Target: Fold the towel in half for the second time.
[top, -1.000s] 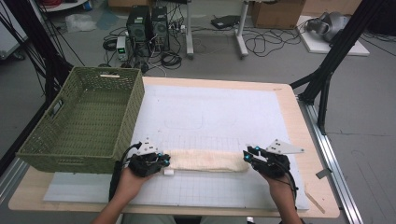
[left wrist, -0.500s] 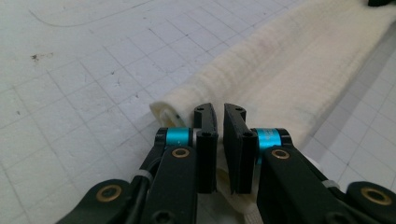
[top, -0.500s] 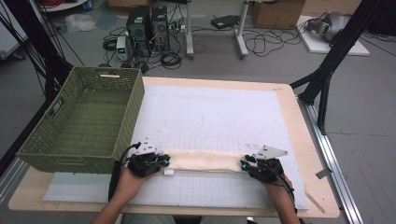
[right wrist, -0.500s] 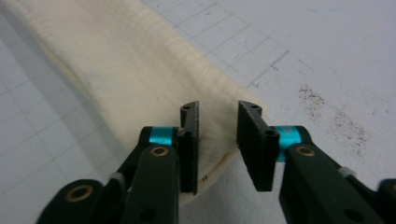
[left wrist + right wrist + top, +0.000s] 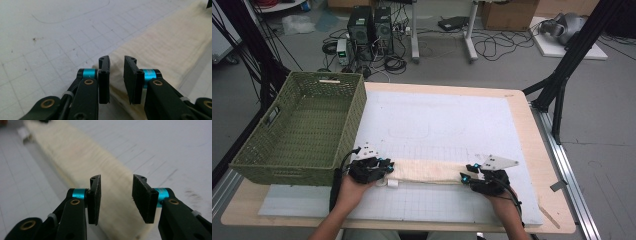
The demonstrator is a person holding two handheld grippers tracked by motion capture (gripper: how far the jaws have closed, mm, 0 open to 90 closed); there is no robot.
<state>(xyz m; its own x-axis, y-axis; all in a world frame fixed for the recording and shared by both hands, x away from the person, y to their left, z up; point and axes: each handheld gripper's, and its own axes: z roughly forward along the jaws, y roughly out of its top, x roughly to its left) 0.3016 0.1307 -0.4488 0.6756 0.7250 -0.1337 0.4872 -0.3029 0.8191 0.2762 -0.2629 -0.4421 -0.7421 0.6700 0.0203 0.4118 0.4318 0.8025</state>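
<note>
A: How is the left gripper (image 5: 384, 166) set?

B: Its jaws are seen parted by a narrow gap in the left gripper view and have just been opening. The folded cream cloth (image 5: 160, 50) lies below and beyond the pads (image 5: 104, 75); nothing is pinched between them.

A: And the right gripper (image 5: 468, 178)?

B: Its jaws are spread wider and have likewise just been opening. In the right gripper view the cloth's near end is seen under the gap, but it is not pressed by the pads (image 5: 96, 195).

A: Where is the cloth placed?

B: It is laid as a long, narrow, folded strip (image 5: 427, 172) across the near part of the white gridded mat (image 5: 437, 120), running from one gripper to the other. Each end is met by a gripper, the left end by the left one, the right end by the right one. A small white tag (image 5: 392, 183) is seen just beside its left end.

A: What else is on the table?

B: A green woven basket (image 5: 262, 165) is stood at the left edge, partly on the mat, well apart from the right gripper and near the left one. The wooden table (image 5: 537, 130) is shown around the mat's border
</note>
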